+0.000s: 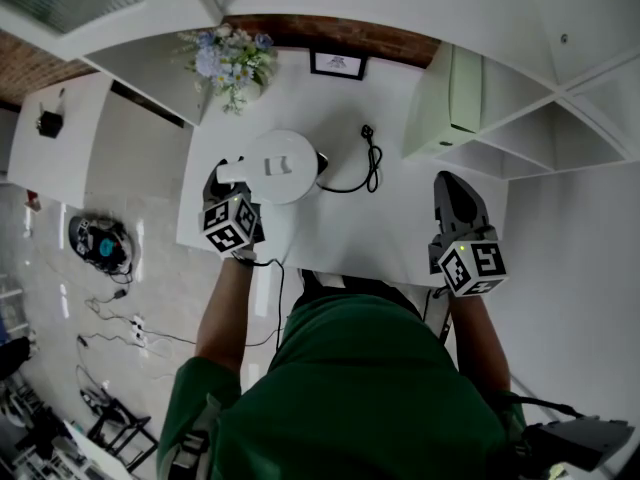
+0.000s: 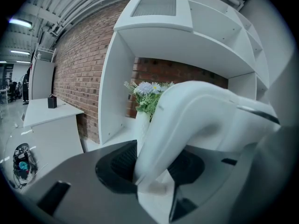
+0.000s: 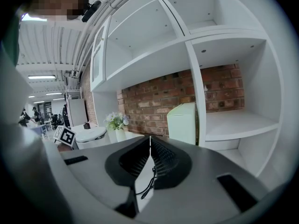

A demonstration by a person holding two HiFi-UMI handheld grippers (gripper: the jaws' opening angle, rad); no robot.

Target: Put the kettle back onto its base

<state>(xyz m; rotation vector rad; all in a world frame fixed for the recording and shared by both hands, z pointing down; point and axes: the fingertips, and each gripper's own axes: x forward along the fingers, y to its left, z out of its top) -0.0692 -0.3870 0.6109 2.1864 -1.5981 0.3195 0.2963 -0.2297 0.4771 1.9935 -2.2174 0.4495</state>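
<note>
Green-shirted person (image 1: 350, 388) is leaning over white tabletop (image 1: 400, 223). L grey two-jaw gripper (image 1: 228, 178) is clamping the curved handle of white plastic kettle (image 1: 282, 166) — it's covering table's left-centre, hiding whatever's beneath. Black power cord (image 1: 368, 163) is snaking out from its right side. R grey gripper (image 1: 452, 183) is hovering empty, jaws pressed together. Behind: white vase (image 2: 141, 125) is holding pale blue flowers (image 1: 228, 58), nr small black frame (image 1: 338, 64); pale green box (image 1: 455, 93) is standing in a shelf cubby.

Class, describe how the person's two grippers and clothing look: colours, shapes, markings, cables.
The left gripper and right gripper both have dark grey jaws with black ribbed pads, and each carries a cube with black-and-white square markers. A thin black cable trails from the left one. The person wears a green short-sleeved top.
</note>
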